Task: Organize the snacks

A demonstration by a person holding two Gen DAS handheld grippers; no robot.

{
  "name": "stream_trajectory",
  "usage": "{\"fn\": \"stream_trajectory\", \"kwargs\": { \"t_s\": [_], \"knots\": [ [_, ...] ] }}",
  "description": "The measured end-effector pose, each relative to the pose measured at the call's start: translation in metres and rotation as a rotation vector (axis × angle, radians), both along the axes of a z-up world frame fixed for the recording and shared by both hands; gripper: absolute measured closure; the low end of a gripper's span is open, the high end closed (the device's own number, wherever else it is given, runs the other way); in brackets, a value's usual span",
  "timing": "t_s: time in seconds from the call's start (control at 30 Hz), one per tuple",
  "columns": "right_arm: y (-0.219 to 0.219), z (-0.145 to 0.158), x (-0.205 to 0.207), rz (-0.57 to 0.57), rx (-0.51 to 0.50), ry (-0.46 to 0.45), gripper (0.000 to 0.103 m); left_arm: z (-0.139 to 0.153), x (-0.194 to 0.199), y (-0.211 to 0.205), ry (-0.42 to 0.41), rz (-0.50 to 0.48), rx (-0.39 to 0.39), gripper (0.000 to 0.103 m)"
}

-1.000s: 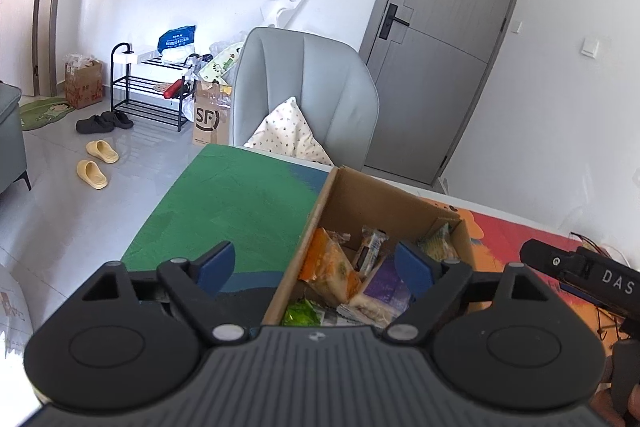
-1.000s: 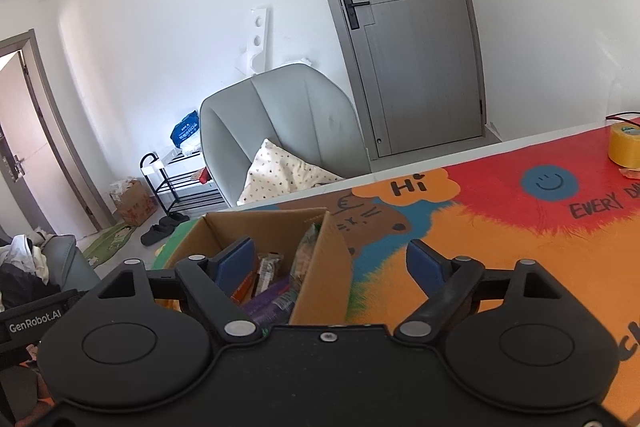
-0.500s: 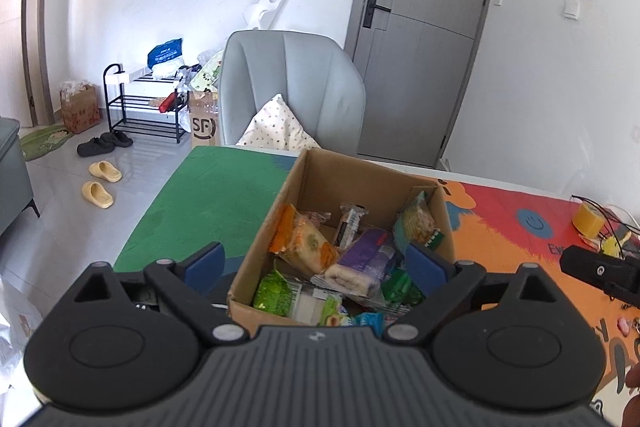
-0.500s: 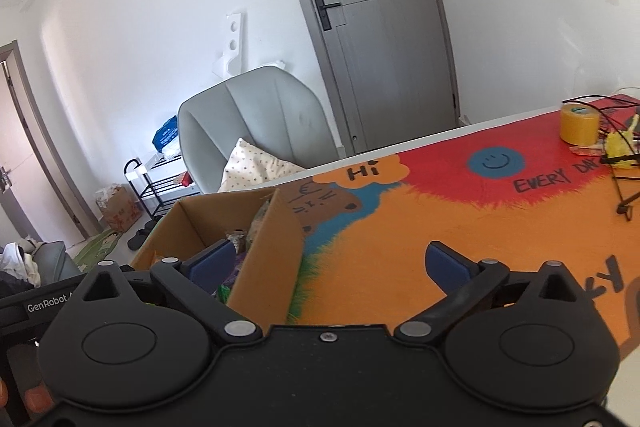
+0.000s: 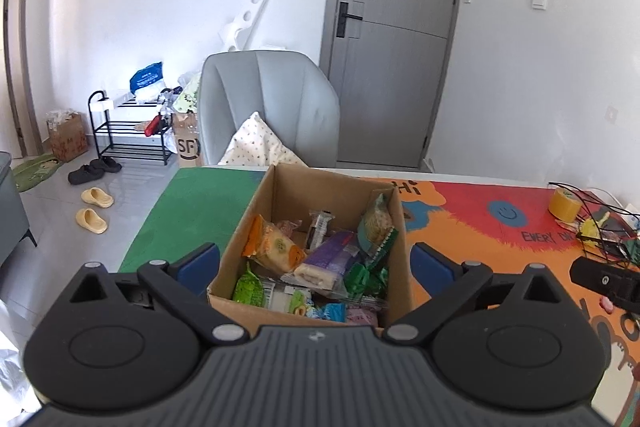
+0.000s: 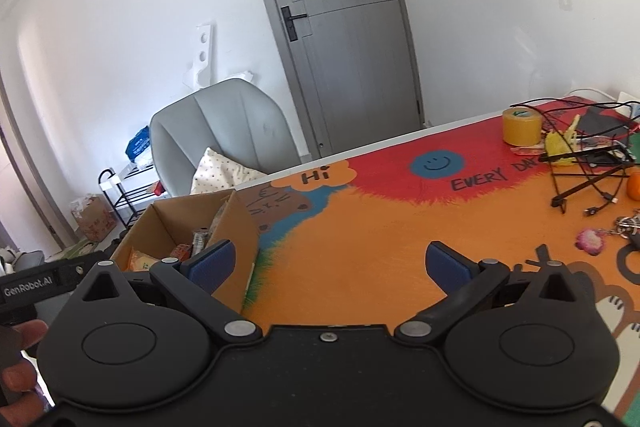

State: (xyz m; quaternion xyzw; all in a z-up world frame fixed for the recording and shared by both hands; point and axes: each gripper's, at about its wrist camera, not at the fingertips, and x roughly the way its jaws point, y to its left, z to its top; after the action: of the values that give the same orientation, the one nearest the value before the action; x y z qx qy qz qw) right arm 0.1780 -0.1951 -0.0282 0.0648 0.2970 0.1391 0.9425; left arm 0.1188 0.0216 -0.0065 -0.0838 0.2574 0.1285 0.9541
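An open cardboard box (image 5: 280, 195) sits on the colourful table mat and holds several snack packets, among them an orange one (image 5: 272, 247), a purple one (image 5: 330, 259) and green ones (image 5: 246, 287). My left gripper (image 5: 314, 263) is open and empty, above the box's near edge with its blue pads on either side of it. My right gripper (image 6: 326, 265) is open and empty over the orange mat, to the right of the box (image 6: 240, 227).
A yellow tape roll (image 6: 522, 126), black cables (image 6: 588, 179), a stand and a key ring (image 6: 590, 239) lie at the table's right end. A grey chair (image 5: 272, 107) with a cushion stands behind the table. A shoe rack (image 5: 128, 131) and slippers are on the floor at left.
Both grippers have pulled back and risen, so more of the box and the table's right end shows. The right gripper has swung to the right. Both stay open.
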Motion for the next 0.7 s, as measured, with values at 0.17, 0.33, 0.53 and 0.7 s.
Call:
{"fn": "stream_trajectory", "kwargs": {
  "t_s": [0.17,0.33,0.53,0.7],
  "knots": [
    [-0.007,0.005,-0.013,-0.04,-0.042,-0.021,0.0,0.003,-0.01,-0.008,0.01,-0.027,0.021,0.002],
    [-0.016,0.015,-0.029,-0.069,-0.053,-0.042,0.0,0.011,-0.025,-0.017,0.01,-0.05,0.061,0.002],
    [-0.02,0.029,-0.044,-0.075,-0.083,-0.071,0.0,0.017,-0.043,-0.02,0.001,-0.072,0.077,0.0],
    [-0.021,0.036,-0.053,-0.054,-0.084,-0.075,0.0,0.021,-0.055,-0.017,-0.007,-0.069,0.08,0.0]
  ]
}}
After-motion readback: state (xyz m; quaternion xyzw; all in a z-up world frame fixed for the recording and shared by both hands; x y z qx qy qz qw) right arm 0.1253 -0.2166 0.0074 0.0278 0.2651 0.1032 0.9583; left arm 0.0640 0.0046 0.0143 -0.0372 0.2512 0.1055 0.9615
